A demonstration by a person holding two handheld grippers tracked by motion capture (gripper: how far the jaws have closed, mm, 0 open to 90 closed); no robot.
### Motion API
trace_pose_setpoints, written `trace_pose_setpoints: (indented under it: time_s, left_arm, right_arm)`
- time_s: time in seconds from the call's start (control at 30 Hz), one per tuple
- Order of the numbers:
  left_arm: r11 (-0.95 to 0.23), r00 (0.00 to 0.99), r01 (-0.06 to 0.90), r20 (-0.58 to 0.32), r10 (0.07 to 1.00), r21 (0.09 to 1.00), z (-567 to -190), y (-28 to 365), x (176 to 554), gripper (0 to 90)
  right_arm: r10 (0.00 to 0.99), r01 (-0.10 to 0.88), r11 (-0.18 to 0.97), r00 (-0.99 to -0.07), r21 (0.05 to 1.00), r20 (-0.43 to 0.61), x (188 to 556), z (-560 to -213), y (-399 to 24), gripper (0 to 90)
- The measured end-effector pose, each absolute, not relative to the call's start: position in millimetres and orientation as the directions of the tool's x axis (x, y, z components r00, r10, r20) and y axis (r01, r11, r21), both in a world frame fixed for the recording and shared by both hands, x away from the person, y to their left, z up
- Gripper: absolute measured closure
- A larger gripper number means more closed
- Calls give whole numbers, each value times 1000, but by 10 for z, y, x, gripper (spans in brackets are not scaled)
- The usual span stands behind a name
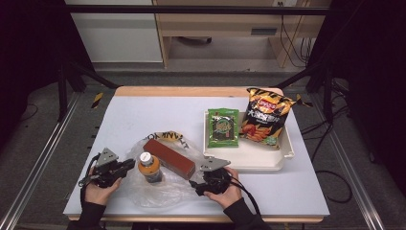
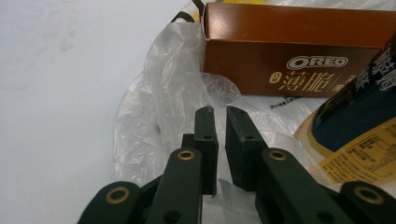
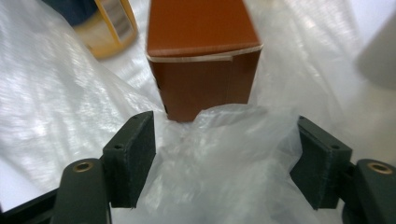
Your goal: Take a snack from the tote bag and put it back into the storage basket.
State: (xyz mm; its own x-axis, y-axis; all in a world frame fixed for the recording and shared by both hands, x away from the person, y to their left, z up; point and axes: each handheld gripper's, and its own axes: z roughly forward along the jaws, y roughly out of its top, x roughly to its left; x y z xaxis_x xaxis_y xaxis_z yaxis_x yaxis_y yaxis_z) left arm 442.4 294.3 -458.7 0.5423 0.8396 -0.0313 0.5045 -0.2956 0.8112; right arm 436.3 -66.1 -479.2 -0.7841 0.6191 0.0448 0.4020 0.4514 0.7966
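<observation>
Near the table's front edge, the clear plastic bag (image 1: 158,184) already holds a biscuit box (image 1: 169,158) and bottle (image 1: 149,167). Left gripper (image 2: 219,114) pinches its rim, apparently; right gripper (image 3: 224,140) gapes around bunched film. Tray (image 1: 249,160) snacks remain unpacked.

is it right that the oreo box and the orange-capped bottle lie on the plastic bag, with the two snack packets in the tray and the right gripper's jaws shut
Not quite: the right gripper is open, its jaws wide apart around a fold of the plastic bag, as the right gripper view shows. The rest holds: Oreo box and bottle on the bag, packets in the tray.
</observation>
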Motion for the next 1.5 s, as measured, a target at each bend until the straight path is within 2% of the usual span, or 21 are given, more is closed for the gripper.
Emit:
trace_pose_setpoints:
  time_s: [0.3, 0.43, 0.53, 0.67, 0.77, 0.9, 1.07, 1.5]
  left_arm:
    - [-297, 545, 500, -29, 838, 814, -4576, 2940, 4420, 826]
    - [-291, 541, 496, -30, 840, 818, -4570, 2951, 4415, 830]
    - [-292, 541, 491, -25, 840, 821, -4561, 2961, 4410, 837]
    - [-297, 541, 490, -18, 841, 820, -4561, 2964, 4411, 852]
    - [-300, 542, 495, -20, 840, 815, -4576, 2961, 4415, 866]
    - [-308, 545, 494, -14, 838, 813, -4581, 2952, 4415, 872]
    - [-309, 545, 499, -16, 838, 810, -4590, 2944, 4421, 873]
    - [-315, 549, 506, -18, 836, 803, -4610, 2934, 4434, 872]
  right_arm:
    - [585, 320, 288, -805, 903, 99, 4253, -4247, -754, 261]
    - [581, 283, 237, -808, 930, 98, 4320, -4027, -656, 316]
    - [577, 270, 245, -812, 931, 84, 4408, -3943, -520, 376]
    - [577, 293, 295, -813, 910, 75, 4539, -3996, -314, 396]
    - [568, 330, 349, -819, 877, 82, 4627, -4095, -163, 369]
    - [590, 346, 443, -807, 827, 22, 4690, -4247, -53, 307]
    - [593, 360, 486, -805, 796, 2, 4699, -4371, -40, 305]
    - [588, 390, 546, -809, 741, -7, 4807, -4561, 51, 417]
